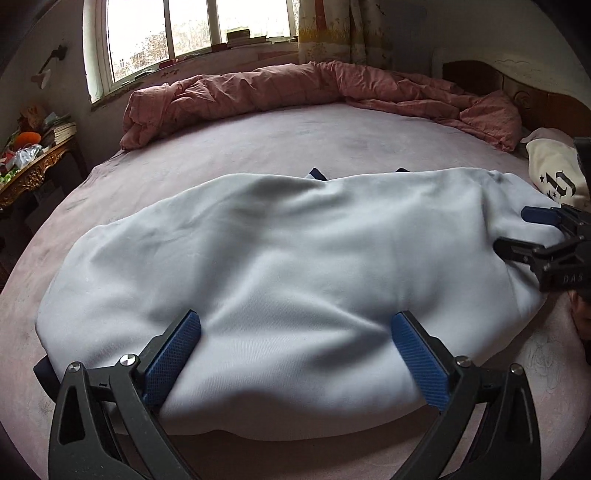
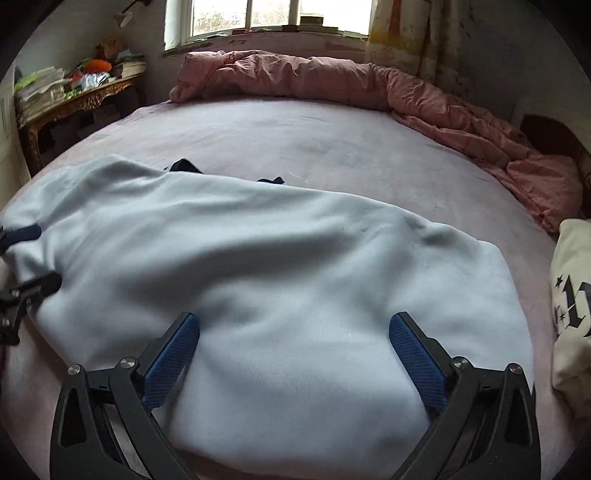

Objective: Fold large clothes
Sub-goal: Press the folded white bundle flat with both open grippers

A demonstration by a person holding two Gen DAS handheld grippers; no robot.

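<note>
A large pale blue garment (image 1: 288, 266) lies folded in a long band across the pink bed sheet (image 1: 258, 147); it also fills the right wrist view (image 2: 258, 266). Dark blue parts peek out at its far edge (image 1: 317, 172) (image 2: 183, 165). My left gripper (image 1: 295, 325) is open, its blue-padded fingers resting on the garment's near edge. My right gripper (image 2: 294, 325) is open too, fingers spread on the garment's right end. The right gripper shows at the right of the left wrist view (image 1: 517, 230). The left gripper shows at the left edge of the right wrist view (image 2: 33, 258).
A crumpled pink duvet (image 1: 295, 88) lies along the far side of the bed under the window (image 1: 192, 29). A cream garment with a black print (image 2: 572, 302) lies at the right. A cluttered gilded side table (image 2: 74, 92) stands at the left. A wooden headboard (image 1: 546, 96) is at the right.
</note>
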